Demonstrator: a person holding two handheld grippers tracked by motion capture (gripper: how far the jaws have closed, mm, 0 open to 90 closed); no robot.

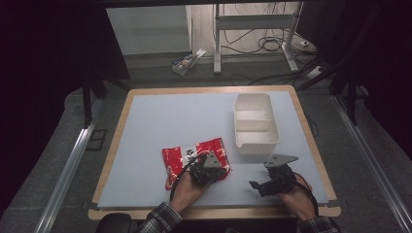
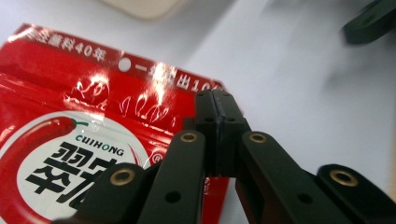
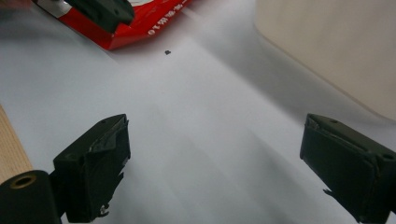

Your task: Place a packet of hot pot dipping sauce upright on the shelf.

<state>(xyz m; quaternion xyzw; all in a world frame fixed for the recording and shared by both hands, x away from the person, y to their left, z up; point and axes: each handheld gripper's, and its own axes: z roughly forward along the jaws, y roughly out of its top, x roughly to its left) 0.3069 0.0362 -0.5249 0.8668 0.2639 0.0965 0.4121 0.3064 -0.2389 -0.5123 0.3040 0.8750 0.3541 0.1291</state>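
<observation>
Two red chilli snack packets lie on the pale blue mat; the left packet (image 1: pixel 171 162) is flat, the right packet (image 1: pixel 214 147) (image 2: pixel 70 116) lies partly under my left gripper. My left gripper (image 1: pixel 218 165) (image 2: pixel 215 100) is shut, its pads pressed together over the right packet's edge; whether they pinch the foil I cannot tell. My right gripper (image 1: pixel 255 185) (image 3: pixel 215 158) hovers low over bare mat near the front right, open, with nothing between its fingers. The red packet (image 3: pixel 140 23) and the left gripper's black body show at the top left of the right gripper view.
A white two-compartment container (image 1: pixel 255 121) (image 3: pixel 336 51) stands at the right rear of the mat, just beyond the right gripper. The table's wooden rim (image 1: pixel 311 145) frames the mat. A tiny dark speck (image 3: pixel 167 52) lies on the mat.
</observation>
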